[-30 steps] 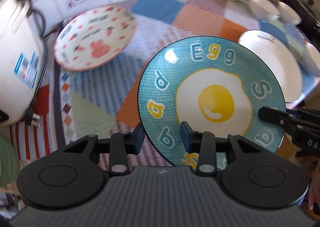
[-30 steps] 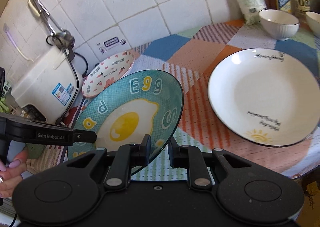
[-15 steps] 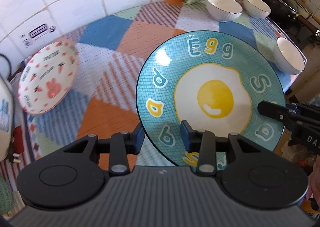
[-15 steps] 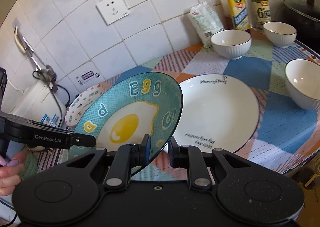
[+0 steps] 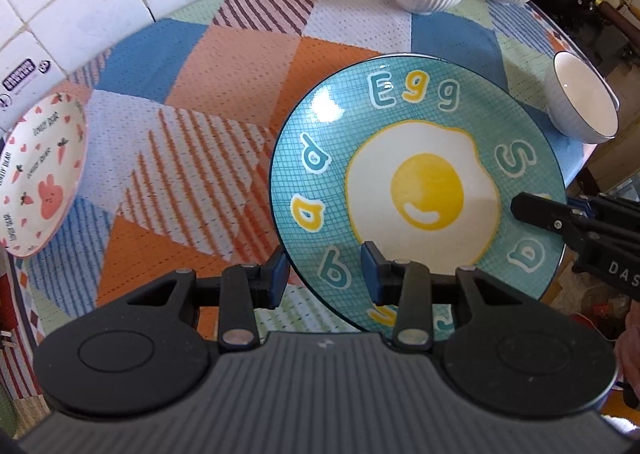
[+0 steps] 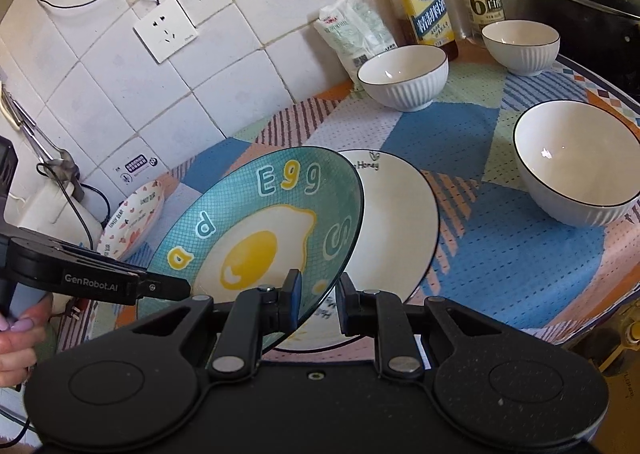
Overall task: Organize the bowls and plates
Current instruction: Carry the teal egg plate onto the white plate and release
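Observation:
A teal plate with a fried-egg picture (image 5: 420,173) (image 6: 256,230) hangs tilted above the patchwork cloth, gripped from two sides. My left gripper (image 5: 323,274) is shut on its near-left rim; the left gripper (image 6: 176,288) also shows at that plate's edge in the right wrist view. My right gripper (image 6: 320,294) is shut on the opposite rim, and the right gripper (image 5: 524,209) enters the left wrist view from the right. A white plate (image 6: 400,221) lies flat, partly covered by the teal one. A pink rabbit plate (image 5: 40,181) (image 6: 132,221) sits far left.
Three white ribbed bowls stand on the cloth: two at the back (image 6: 402,75) (image 6: 520,45) and one at the right (image 6: 576,165). Bottles (image 6: 424,5), a bag (image 6: 352,33) and a black pot (image 6: 592,13) line the back. A person's hand (image 6: 16,342) holds the left gripper.
Both grippers have carried the egg plate to the right, away from the rabbit plate and the rice cooker; it now overlaps the white plate. The bowls have come into view.

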A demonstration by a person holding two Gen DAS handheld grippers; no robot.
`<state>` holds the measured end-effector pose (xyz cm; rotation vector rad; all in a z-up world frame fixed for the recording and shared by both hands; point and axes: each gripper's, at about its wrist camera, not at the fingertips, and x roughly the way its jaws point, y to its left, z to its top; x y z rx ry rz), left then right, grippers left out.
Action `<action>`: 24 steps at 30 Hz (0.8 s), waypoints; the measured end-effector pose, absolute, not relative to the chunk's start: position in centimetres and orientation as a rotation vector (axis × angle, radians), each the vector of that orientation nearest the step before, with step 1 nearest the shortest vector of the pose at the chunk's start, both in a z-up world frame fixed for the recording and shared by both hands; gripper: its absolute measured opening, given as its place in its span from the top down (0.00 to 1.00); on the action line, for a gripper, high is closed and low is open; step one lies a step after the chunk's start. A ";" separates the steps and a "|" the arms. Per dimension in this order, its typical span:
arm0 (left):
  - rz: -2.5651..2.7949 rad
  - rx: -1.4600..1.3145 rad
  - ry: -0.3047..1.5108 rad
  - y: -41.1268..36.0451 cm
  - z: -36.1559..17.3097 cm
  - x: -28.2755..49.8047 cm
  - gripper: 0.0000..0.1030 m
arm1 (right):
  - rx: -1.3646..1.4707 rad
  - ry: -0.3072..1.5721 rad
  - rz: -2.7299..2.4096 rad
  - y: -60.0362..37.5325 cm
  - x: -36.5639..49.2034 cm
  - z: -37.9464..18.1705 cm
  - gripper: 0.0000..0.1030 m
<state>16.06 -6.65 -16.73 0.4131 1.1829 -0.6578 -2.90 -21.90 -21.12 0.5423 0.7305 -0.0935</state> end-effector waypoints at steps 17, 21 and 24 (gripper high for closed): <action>-0.576 0.514 1.341 -11.1 -18.8 17.1 0.64 | 0.488 0.922 -0.183 -24.2 0.8 -21.9 0.73; -0.555 0.544 1.341 -12.0 -19.1 17.4 0.64 | 0.368 1.001 -0.189 -22.9 2.2 -21.3 0.63; -0.555 0.542 1.355 -12.6 -19.5 17.4 0.64 | 0.262 1.032 -0.204 -22.1 2.8 -20.9 0.57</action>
